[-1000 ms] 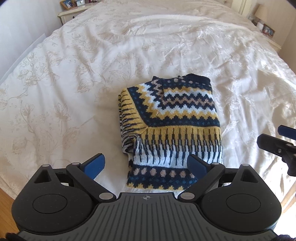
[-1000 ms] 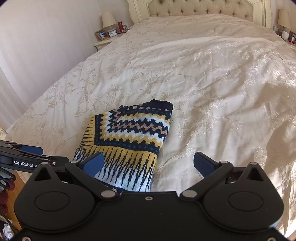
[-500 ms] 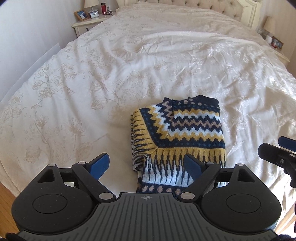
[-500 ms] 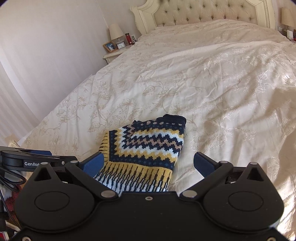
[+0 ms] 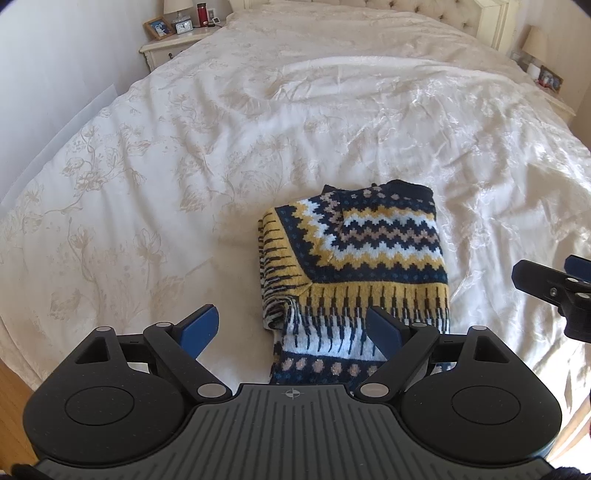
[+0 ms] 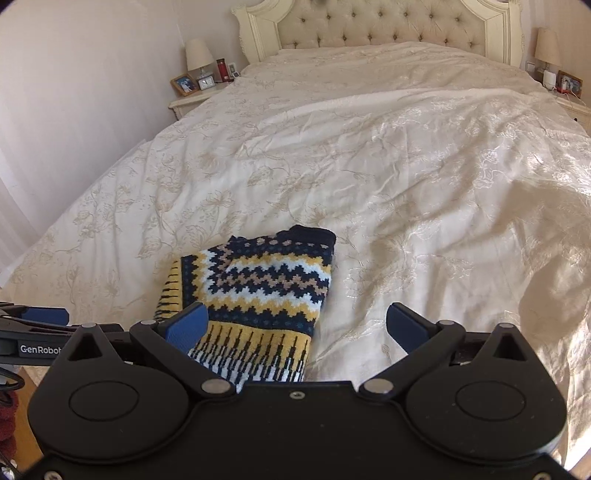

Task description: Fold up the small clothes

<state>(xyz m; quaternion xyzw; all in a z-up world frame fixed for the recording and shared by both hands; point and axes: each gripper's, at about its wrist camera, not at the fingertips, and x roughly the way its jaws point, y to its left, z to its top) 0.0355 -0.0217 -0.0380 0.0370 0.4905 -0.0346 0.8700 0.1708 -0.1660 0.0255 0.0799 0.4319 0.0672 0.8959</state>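
A folded knit sweater (image 5: 369,254) with navy, yellow and white zigzag bands lies on the cream bedspread (image 5: 184,155) near the foot of the bed. My left gripper (image 5: 291,328) hovers open just short of its near edge, nothing between the blue pads. In the right wrist view the same sweater (image 6: 258,291) lies low and left of centre. My right gripper (image 6: 299,325) is open and empty, held back from the sweater's right side. The right gripper's black finger (image 5: 546,284) shows at the right edge of the left wrist view.
The wide bedspread (image 6: 406,166) stretches to a tufted headboard (image 6: 380,26). A nightstand (image 6: 195,98) with a lamp, clock and photo frame stands at the far left; another lamp (image 6: 548,46) stands at the far right. Wooden floor (image 5: 11,398) shows below the bed's near edge.
Both grippers have drawn back and tilted up from the sweater, so more of the bed and headboard shows. The sweater lies still and both grippers stay open.
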